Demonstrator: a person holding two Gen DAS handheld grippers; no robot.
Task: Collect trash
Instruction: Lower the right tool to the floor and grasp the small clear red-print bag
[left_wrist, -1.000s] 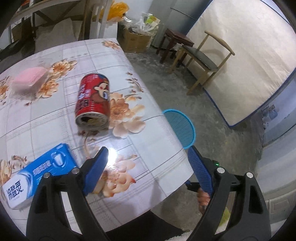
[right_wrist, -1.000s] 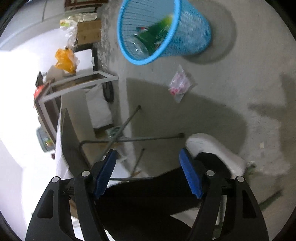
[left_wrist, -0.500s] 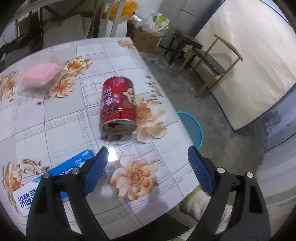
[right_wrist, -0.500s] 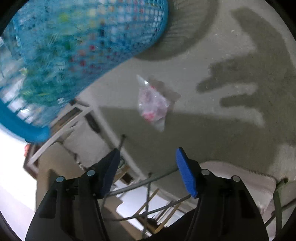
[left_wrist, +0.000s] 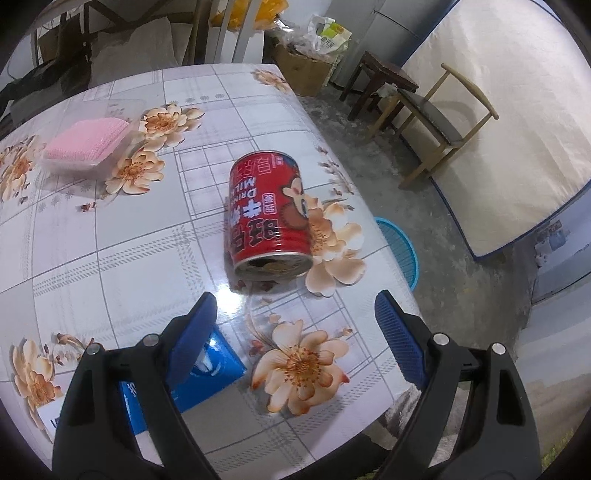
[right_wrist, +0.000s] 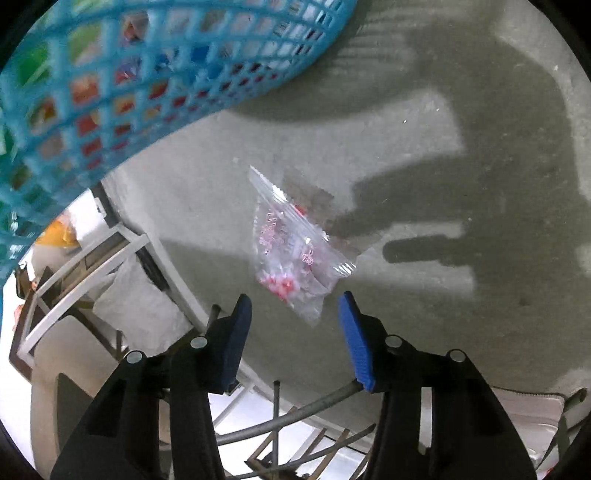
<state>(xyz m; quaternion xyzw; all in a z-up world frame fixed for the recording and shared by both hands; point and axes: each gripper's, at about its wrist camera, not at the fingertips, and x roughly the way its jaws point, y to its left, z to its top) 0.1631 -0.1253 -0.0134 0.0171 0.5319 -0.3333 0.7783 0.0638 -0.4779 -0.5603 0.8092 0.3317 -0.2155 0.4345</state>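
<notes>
A red drink can lies on its side on the flowered table, its open end facing my left gripper, which hovers open just short of it. A blue toothpaste box lies under the left finger. In the right wrist view a clear plastic bag with pink bits lies on the concrete floor beside the blue mesh waste basket, which holds trash. My right gripper hangs low over the bag, jaws closing; the bag's near tip lies between the fingertips, and no pad presses on it.
A pink sponge in a clear tray sits at the table's far left. The basket's rim shows past the table's right edge. A wooden chair, a stool and a cardboard box stand on the floor beyond. Metal table legs cross under the right gripper.
The left gripper has slid along the table toward the can, which now lies centred ahead of the fingers. The right gripper has dropped toward the floor bag and its jaws have narrowed.
</notes>
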